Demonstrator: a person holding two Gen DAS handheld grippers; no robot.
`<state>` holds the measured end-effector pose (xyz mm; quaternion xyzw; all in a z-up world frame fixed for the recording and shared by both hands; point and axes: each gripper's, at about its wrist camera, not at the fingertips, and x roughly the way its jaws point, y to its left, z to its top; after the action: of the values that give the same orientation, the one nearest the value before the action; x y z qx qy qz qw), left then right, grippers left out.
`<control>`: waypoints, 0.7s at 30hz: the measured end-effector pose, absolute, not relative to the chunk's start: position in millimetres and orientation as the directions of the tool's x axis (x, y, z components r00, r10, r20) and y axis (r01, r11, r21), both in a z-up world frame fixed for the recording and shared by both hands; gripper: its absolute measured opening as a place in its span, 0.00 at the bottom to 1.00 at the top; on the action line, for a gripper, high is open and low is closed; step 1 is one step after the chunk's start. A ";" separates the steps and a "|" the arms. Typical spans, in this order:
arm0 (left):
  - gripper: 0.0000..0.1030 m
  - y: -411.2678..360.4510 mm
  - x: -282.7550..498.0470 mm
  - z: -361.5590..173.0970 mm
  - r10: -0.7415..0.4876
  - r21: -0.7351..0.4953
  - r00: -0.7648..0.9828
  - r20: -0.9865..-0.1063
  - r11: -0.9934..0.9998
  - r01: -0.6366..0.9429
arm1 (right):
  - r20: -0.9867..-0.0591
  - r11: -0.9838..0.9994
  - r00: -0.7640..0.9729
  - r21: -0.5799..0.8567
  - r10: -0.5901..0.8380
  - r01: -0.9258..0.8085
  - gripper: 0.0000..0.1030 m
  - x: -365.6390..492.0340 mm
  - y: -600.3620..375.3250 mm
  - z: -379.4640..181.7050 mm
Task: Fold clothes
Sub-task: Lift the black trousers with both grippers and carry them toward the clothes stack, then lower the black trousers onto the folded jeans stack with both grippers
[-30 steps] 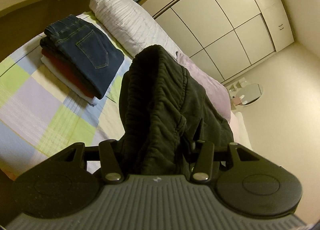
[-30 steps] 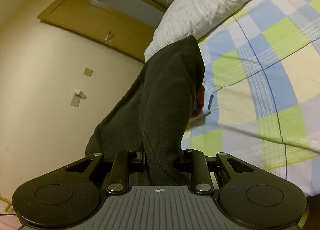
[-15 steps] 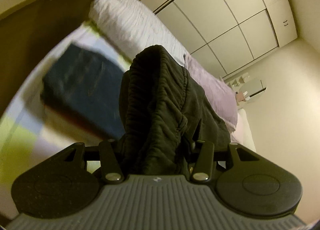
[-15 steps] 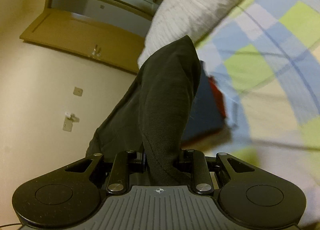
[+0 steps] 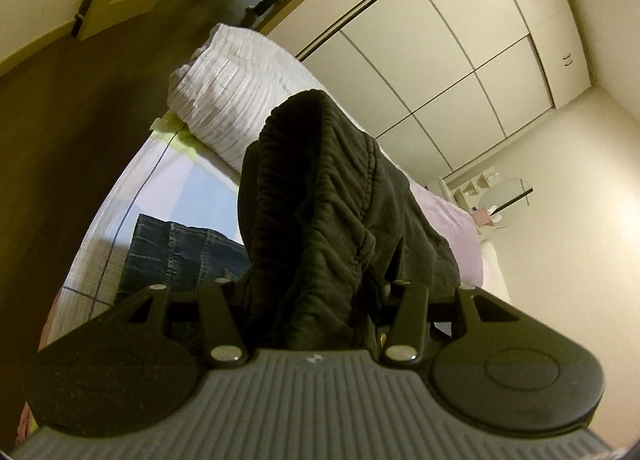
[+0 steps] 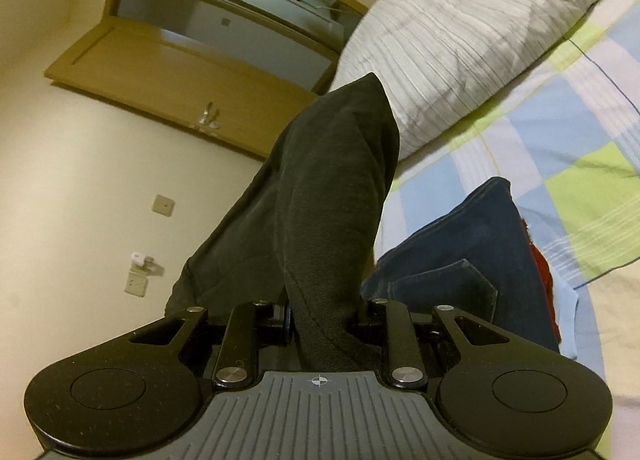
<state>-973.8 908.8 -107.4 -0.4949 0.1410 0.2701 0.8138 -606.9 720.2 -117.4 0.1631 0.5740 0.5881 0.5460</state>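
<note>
**Above the bed: a dark garment held at both ends over the folded pile**

Over the checked bed (image 6: 532, 132), a dark garment (image 5: 320, 212) is held up by both grippers. In the left wrist view, the left gripper (image 5: 316, 300) is clamped on a bunched, gathered edge that looks like an elastic waistband; the fingers themselves are hidden by the cloth, but the fabric is pinched tight between them. In the right wrist view, the right gripper (image 6: 324, 316) is closed on a smoother seamed part of the same garment (image 6: 320, 200), which rises in a peak ahead of the camera.

The garment appears already doubled over, and it is probably held at two ends so that it stays flat and taut while carried. Just below lies a pile of folded clothes: blue jeans (image 6: 460, 260) on top, with a red item (image 6: 542, 268) and a pale one beneath. The garment is judged to be meant for the top of this pile, since both grippers are poised directly above the jeans (image 5: 180, 256).

A striped pillow (image 6: 460, 32) lies at the head of the bed, and wardrobe doors (image 5: 460, 52) are seen behind.

No brand, label or legible writing is visible on any item.
</note>
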 end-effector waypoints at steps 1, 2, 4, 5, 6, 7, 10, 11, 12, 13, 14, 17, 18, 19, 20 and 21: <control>0.43 912.5 -972.9 -114.7 0.295 -0.733 0.813 -0.502 0.355 -0.581 | -0.445 0.266 -0.353 0.851 0.823 -0.453 0.23 -605.3 723.9 -123.5; 0.43 915.6 -972.0 -122.5 0.288 -0.735 0.810 -0.510 0.343 -0.585 | -0.454 0.277 -0.355 0.849 0.817 -0.450 0.23 -603.6 727.6 -129.5; 0.43 920.6 -969.9 -138.6 0.273 -0.740 0.804 -0.528 0.318 -0.593 | -0.476 0.299 -0.362 0.843 0.801 -0.446 0.23 -600.9 734.8 -142.1; 0.43 922.6 -968.9 -146.8 0.265 -0.742 0.801 -0.536 0.305 -0.597 | -0.490 0.314 -0.367 0.839 0.791 -0.444 0.23 -599.2 738.3 -149.6; 0.43 924.5 -967.9 -155.0 0.257 -0.743 0.798 -0.544 0.293 -0.601 | -0.501 0.326 -0.371 0.836 0.782 -0.442 0.23 -597.5 740.2 -157.4; 0.43 925.9 -967.2 -162.8 0.253 -0.744 0.796 -0.551 0.283 -0.605 | -0.511 0.337 -0.375 0.833 0.774 -0.439 0.23 -596.3 741.8 -164.3; 0.43 929.5 -965.1 -184.3 0.238 -0.747 0.788 -0.567 0.255 -0.615 | -0.537 0.368 -0.384 0.824 0.751 -0.432 0.23 -592.6 746.7 -183.2; 0.43 930.4 -964.5 -190.4 0.234 -0.747 0.786 -0.572 0.247 -0.617 | -0.544 0.376 -0.387 0.821 0.744 -0.430 0.23 -591.3 748.5 -188.3; 0.43 932.6 -963.7 -196.4 0.229 -0.748 0.785 -0.576 0.240 -0.619 | -0.552 0.385 -0.389 0.817 0.738 -0.428 0.23 -590.0 750.4 -193.3; 0.43 935.3 -962.7 -201.7 0.225 -0.747 0.783 -0.580 0.235 -0.622 | -0.559 0.394 -0.392 0.814 0.731 -0.427 0.23 -588.8 752.3 -198.4; 0.43 937.8 -961.4 -206.1 0.223 -0.746 0.781 -0.583 0.232 -0.624 | -0.562 0.399 -0.393 0.813 0.728 -0.424 0.23 -587.4 754.6 -203.2; 0.43 943.8 -956.7 -216.2 0.223 -0.740 0.776 -0.590 0.234 -0.630 | -0.569 0.413 -0.396 0.811 0.721 -0.414 0.23 -583.1 761.4 -216.4; 0.44 945.2 -954.2 -218.7 0.223 -0.737 0.774 -0.593 0.235 -0.633 | -0.570 0.417 -0.396 0.812 0.720 -0.410 0.23 -581.5 763.6 -219.8; 0.45 946.7 -952.3 -221.7 0.225 -0.733 0.770 -0.597 0.238 -0.637 | -0.570 0.418 -0.396 0.811 0.719 -0.408 0.23 -580.3 765.6 -222.6; 0.46 949.1 -950.0 -226.3 0.229 -0.723 0.764 -0.603 0.247 -0.645 | -0.575 0.420 -0.393 0.808 0.718 -0.414 0.23 -580.0 768.7 -226.4; 0.49 952.4 -947.0 -232.9 0.231 -0.705 0.749 -0.620 0.254 -0.662 | -0.579 0.422 -0.390 0.804 0.716 -0.420 0.25 -579.7 771.7 -230.4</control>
<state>-947.0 952.4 -232.9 -0.5366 0.2007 0.2915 0.7660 -579.7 771.7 -230.4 0.1145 0.6472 0.5254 0.5404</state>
